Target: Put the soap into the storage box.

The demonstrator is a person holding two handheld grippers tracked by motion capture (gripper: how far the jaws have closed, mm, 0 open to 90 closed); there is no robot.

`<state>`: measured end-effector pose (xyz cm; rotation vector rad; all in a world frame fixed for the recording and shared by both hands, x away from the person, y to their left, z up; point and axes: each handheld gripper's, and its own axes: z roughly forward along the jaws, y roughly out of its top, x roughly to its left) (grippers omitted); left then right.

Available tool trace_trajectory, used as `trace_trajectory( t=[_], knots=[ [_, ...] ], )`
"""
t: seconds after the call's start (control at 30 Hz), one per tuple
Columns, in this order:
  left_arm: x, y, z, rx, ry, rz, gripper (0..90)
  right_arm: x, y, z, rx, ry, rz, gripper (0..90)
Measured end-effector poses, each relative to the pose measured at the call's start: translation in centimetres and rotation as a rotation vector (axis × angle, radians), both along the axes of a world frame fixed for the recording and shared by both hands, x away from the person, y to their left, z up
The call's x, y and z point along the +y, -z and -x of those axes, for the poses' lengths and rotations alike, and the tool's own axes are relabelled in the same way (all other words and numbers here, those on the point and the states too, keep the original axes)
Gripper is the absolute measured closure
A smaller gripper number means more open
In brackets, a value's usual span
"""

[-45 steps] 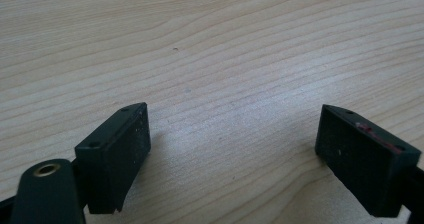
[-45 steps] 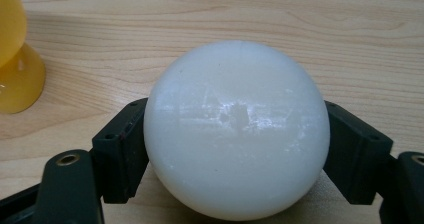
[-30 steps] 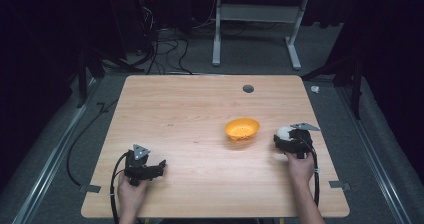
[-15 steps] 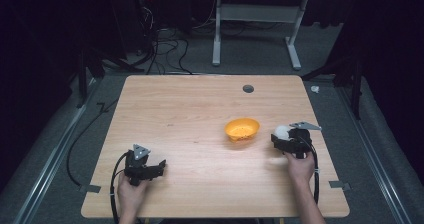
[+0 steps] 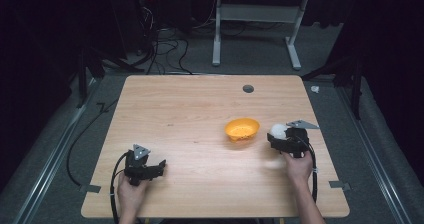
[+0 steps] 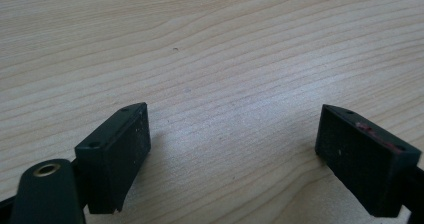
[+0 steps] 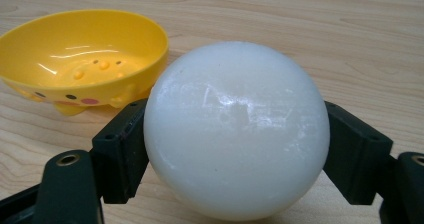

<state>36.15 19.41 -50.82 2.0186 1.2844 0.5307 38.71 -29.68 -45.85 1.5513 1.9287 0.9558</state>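
One shallow yellow plastic bowl [image 5: 242, 129] sits right of centre on the pale wood-grain tabletop [image 5: 190, 114], and nothing lies inside it; the right gripper view shows small raised bumps on its floor and coloured dots along its outer wall. Just beside the bowl, on its right, the right hand-held gripper [image 5: 281, 136] has its two black jaws clamped on a smooth, glossy white ball [image 7: 236, 129], one jaw on each flank, low over the wood. The person's right hand [image 5: 298, 165] grips the handle from behind, forearm coming in from the bottom edge. Over at the near left, the left hand-held gripper [image 5: 156, 168] rests low on the tabletop, jaws spread wide with bare wood grain between them, left hand [image 5: 131, 194] wrapped around it.
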Motion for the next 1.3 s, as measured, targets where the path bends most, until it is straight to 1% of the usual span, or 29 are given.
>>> trace_trajectory(
  t=[0.37, 0.73, 0.97, 1.3],
  knots=[
    [0.0, 0.0, 0.0, 0.0, 0.0, 0.0, 14.8, 1.4, -0.9, 0.1, -0.016, -0.043, 0.029, 23.3],
    [0.0, 0.0, 0.0, 0.0, 0.0, 0.0, 14.8, 2.8, -1.7, 0.0, -0.025, -0.086, 0.033, 23.3],
    [0.0, 0.0, 0.0, 0.0, 0.0, 0.0, 14.8, 3.6, -2.1, -0.2, -0.024, -0.109, 0.035, 23.3],
    [0.0, 0.0, 0.0, 0.0, 0.0, 0.001, 14.8, 4.9, -2.5, -0.8, -0.015, -0.144, 0.038, 23.3]
  ],
)
